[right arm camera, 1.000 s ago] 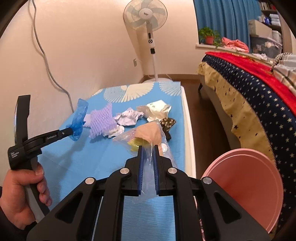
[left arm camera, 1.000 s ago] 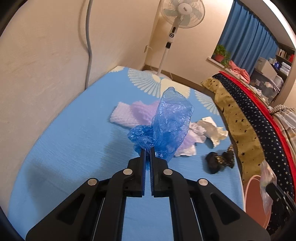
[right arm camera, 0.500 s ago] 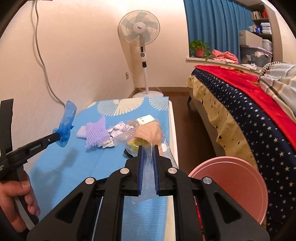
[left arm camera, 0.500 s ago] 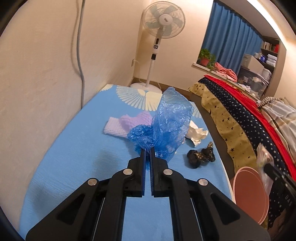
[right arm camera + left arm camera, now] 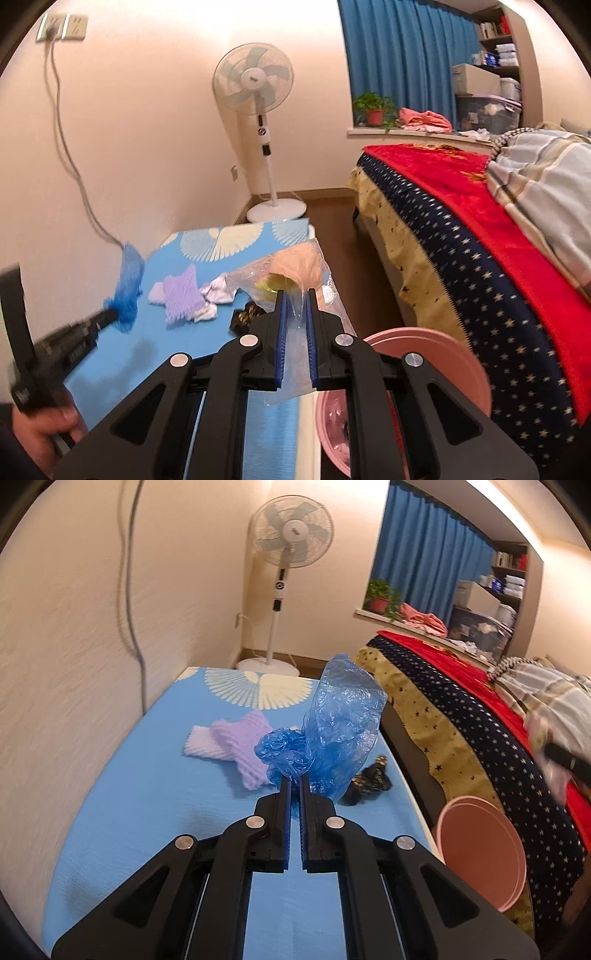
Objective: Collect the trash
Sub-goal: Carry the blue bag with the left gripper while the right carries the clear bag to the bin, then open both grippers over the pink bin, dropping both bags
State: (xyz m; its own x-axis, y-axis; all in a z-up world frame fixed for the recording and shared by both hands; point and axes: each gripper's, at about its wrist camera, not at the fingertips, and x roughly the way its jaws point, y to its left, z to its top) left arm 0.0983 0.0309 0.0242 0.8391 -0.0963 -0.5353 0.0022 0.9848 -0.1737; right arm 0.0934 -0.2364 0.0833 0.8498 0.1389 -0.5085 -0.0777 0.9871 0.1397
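My left gripper [image 5: 294, 781] is shut on a crumpled blue plastic cover [image 5: 334, 727], held up above the blue table [image 5: 147, 805]. In the right wrist view the same cover [image 5: 127, 288] shows blurred at the left gripper's tip. A clear plastic bag [image 5: 291, 280] with a beige and yellow lump inside is pinched in my right gripper [image 5: 295, 295], which is shut on it above the table's right edge. On the table lie purple foam netting [image 5: 240, 738], white crumpled paper [image 5: 218, 295] and a dark wrapper [image 5: 369, 781]. The pink bin [image 5: 424, 354] stands on the floor just below and right of the bag.
A standing fan [image 5: 288, 554] is behind the table's far end. A bed with a starred blanket [image 5: 480, 258] runs along the right, with a narrow floor gap between it and the table. The wall with a hanging cable [image 5: 129, 590] borders the table's left side.
Both grippers have risen with their loads. The views have swung right, so the pink bin shows larger and closer under the right gripper. Grips are unchanged.
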